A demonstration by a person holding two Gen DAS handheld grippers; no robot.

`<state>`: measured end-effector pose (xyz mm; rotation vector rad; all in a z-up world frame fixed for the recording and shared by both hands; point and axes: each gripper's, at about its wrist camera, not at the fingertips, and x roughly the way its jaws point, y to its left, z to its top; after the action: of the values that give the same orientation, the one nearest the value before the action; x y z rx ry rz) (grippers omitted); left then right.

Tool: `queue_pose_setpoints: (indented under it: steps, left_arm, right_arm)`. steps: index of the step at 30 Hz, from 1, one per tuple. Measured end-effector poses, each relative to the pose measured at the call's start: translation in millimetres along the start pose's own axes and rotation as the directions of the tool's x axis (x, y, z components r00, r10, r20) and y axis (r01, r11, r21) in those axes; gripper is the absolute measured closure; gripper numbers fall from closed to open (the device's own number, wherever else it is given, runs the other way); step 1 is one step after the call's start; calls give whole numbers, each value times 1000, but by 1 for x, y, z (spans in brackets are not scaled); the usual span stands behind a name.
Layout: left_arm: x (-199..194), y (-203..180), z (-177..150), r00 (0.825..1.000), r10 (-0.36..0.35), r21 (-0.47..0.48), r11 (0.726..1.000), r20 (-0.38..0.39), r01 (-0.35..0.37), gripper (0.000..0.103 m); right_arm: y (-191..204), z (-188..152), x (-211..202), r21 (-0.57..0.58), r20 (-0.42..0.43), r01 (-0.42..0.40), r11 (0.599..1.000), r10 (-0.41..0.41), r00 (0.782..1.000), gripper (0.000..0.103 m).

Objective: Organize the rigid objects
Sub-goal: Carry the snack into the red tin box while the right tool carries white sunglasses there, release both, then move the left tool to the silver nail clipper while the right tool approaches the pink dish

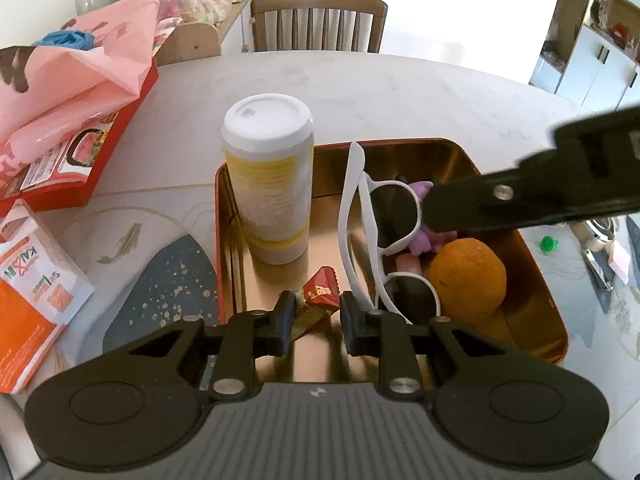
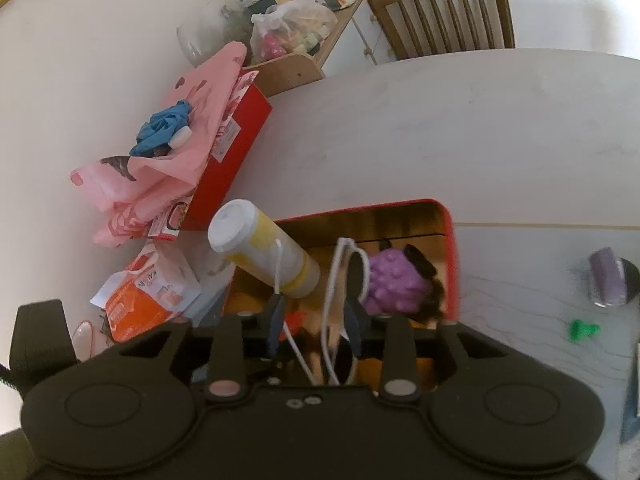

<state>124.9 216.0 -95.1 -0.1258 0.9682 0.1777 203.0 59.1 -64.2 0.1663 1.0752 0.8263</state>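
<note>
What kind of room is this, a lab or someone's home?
Most likely a home dining area. A wooden chair is pushed up to a pale dining table, a shelf beside it holds plastic bags and clutter, and white cabinets stand at the far right.

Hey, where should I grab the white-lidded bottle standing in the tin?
Grip the bottle across its round midsection, jaws level, coming from the tin's open left side. It stands upright, and the sunglasses crowd its right.
</note>
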Motion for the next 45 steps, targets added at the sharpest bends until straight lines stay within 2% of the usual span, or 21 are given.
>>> queue_pose_setpoints:
  steps: [4, 9, 11, 13, 22, 26, 28, 30, 40, 45]
  left_arm:
    - [-5, 1, -3, 1000, -4, -9, 1000, -3, 4, 78]
    - [-17, 4, -6, 1000, -15, -42, 999, 14, 16, 68]
    - [-24, 4, -7, 1000, -10, -49, 999, 28, 12, 50]
    - [-33, 3, -9, 999, -6, -50, 999, 52, 9, 45]
    - [-67, -14, -10, 994, -28, -45, 998, 106, 33, 44]
    - [-79, -29, -11, 990, -50, -35, 998, 132, 55, 37]
    - [-83, -38, -10, 988, -61, -25, 998, 143, 66, 37]
    - [-87, -48, -10, 986, -71, -15, 997, 149, 74, 37]
    - [-88, -100, -7, 980, -124, 24, 992, 159, 121, 32]
    - [-84, -125, -7, 978, -131, 29, 991, 163, 128, 24]
  right_arm:
    - [-1, -6, -12, -16, 7, 7, 1000, -7, 1000, 64]
    - [-1, -14, -29, -36, 29, 11, 999, -10, 1000, 58]
    - [0, -17, -36, -42, 37, 15, 999, -13, 999, 56]
    - [0, -20, -44, -45, 50, 15, 999, -12, 999, 53]
    - [-8, -37, -89, -48, 112, 21, 999, -16, 994, 39]
    - [-16, -46, -109, -51, 144, 41, 998, -33, 989, 33]
    - [-22, -51, -119, -45, 160, 49, 998, -42, 986, 27]
    - [-29, -56, -128, -47, 170, 60, 997, -51, 984, 25]
    - [-80, -80, -174, -66, 236, 178, 982, -158, 959, 6]
    - [-103, -90, -187, -113, 271, 256, 960, -218, 937, 3]
